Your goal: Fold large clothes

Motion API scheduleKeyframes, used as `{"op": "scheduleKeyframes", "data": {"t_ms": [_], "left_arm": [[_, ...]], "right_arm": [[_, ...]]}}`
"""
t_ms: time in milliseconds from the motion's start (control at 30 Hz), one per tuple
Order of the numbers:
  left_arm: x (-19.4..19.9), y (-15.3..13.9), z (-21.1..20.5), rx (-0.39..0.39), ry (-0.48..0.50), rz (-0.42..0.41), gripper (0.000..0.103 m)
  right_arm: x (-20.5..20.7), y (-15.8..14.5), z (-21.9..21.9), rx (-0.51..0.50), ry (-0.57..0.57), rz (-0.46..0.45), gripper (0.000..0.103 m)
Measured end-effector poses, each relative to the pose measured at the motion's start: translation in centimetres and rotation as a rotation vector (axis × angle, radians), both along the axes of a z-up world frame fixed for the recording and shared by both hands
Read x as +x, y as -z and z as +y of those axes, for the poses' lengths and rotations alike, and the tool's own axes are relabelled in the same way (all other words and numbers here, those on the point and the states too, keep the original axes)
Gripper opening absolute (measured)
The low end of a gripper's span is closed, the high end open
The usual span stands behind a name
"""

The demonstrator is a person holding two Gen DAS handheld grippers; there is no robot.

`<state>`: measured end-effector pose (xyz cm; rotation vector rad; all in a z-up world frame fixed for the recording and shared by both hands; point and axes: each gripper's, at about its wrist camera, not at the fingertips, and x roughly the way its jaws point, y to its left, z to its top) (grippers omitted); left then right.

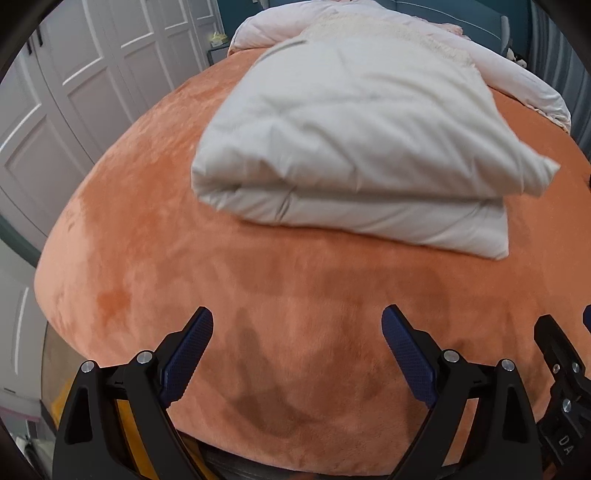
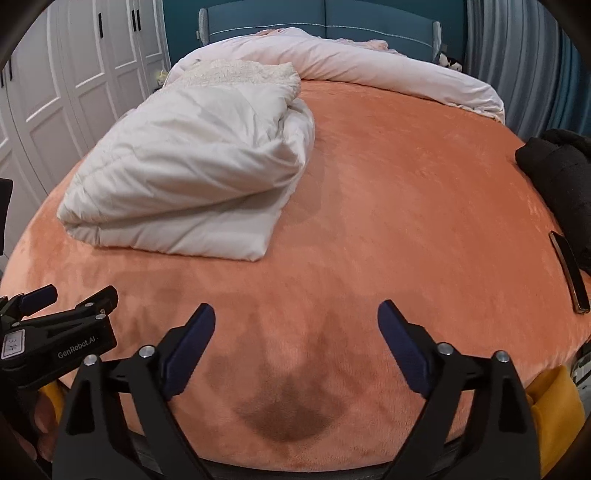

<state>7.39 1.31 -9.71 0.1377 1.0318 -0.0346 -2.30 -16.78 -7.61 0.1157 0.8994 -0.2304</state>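
Observation:
A white padded garment [image 1: 354, 147] lies folded into a thick bundle on the orange bed cover [image 1: 258, 280]. In the right wrist view the same garment [image 2: 192, 166] sits at the left half of the bed cover [image 2: 406, 206]. My left gripper [image 1: 297, 321] hangs open over bare cover, in front of the bundle and apart from it. My right gripper [image 2: 295, 317] is open too, over bare cover to the right of the bundle, with nothing between its fingers. Each gripper shows in the other's view: the left gripper [image 2: 75, 297] at the left edge, the right gripper [image 1: 569, 321] at the right edge.
A pale pink duvet [image 2: 369, 62] is bunched along the head of the bed before a blue headboard [image 2: 332, 18]. A black garment [image 2: 557, 166] and a dark phone [image 2: 569, 273] lie at the bed's right edge. White wardrobe doors [image 1: 74, 92] stand left of the bed.

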Motion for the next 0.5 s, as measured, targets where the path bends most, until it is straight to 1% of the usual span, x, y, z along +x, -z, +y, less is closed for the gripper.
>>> {"op": "scheduleKeyframes", "data": {"t_ms": [167, 233, 367, 500], "left_arm": [[-0.7, 2.0, 0.4, -0.007, -0.002, 0.01, 0.092], [-1.1, 2.1, 0.5, -0.011, 0.0, -0.016, 0.092], [-1.6, 2.3, 0.1, -0.002, 0.006, -0.043, 0.093], [-2.0, 2.9, 0.1, 0.009, 0.002, -0.073, 0.095]], "right_arm": [[0.0, 1.7, 0.5, 0.011, -0.002, 0.033, 0.088], [0.0, 2.2, 0.6, 0.014, -0.008, 0.042, 0.088], [0.1, 3.5, 1.0, 0.015, -0.019, 0.075, 0.088], [0.1, 4.0, 1.4, -0.004, -0.036, 0.073, 0.092]]}}
